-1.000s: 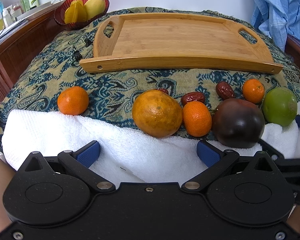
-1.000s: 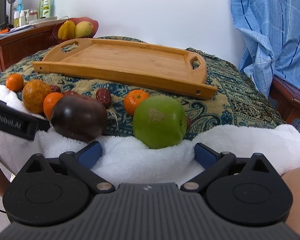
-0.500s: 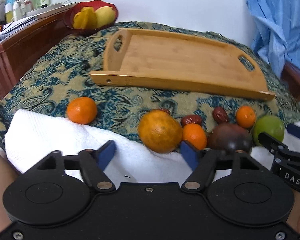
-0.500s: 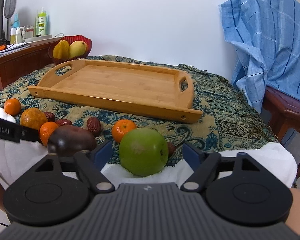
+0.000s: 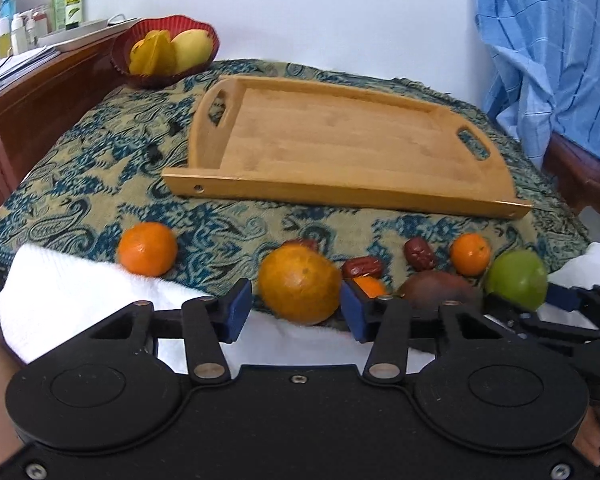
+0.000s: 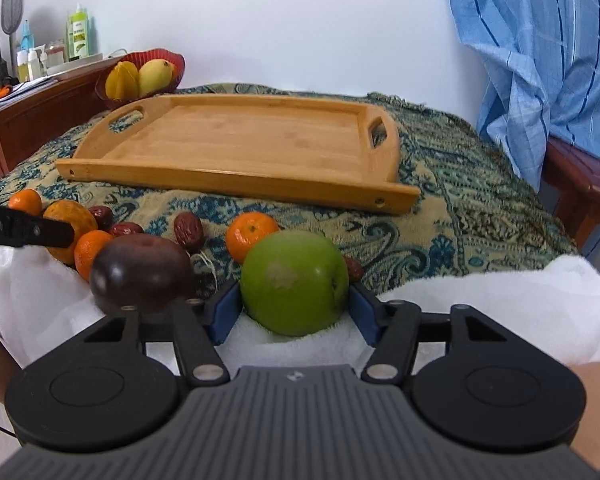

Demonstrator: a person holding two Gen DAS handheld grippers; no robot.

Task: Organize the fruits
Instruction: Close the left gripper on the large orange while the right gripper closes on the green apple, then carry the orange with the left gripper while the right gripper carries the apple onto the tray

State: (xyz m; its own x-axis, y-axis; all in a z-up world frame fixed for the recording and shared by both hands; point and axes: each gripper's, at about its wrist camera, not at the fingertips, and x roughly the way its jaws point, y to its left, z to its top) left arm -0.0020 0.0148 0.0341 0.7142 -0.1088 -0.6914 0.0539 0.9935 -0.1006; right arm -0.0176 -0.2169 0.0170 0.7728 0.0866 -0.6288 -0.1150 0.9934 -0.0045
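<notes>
Both grippers tilted down over the white towel (image 6: 500, 300): the left gripper (image 5: 296, 306) had just been narrowing around the big orange (image 5: 299, 285), pads beside it, contact unclear, while the right gripper (image 6: 294, 306) had been closing until its pads met the green apple (image 6: 294, 282). Only the right view showed a fan (far left). The wooden tray (image 5: 340, 196) lay beyond on the patterned cloth (image 5: 92, 168).

The right gripper (image 6: 294, 306) has just been closing, its blue pads (image 6: 225, 312) now against both sides of the green apple (image 6: 294, 282) on the white towel (image 6: 500, 304). Just left of the apple lies a dark purple fruit (image 6: 140, 270); behind the apple sits a small mandarin (image 6: 250, 236), farther back the empty wooden tray (image 6: 236, 180).
</notes>
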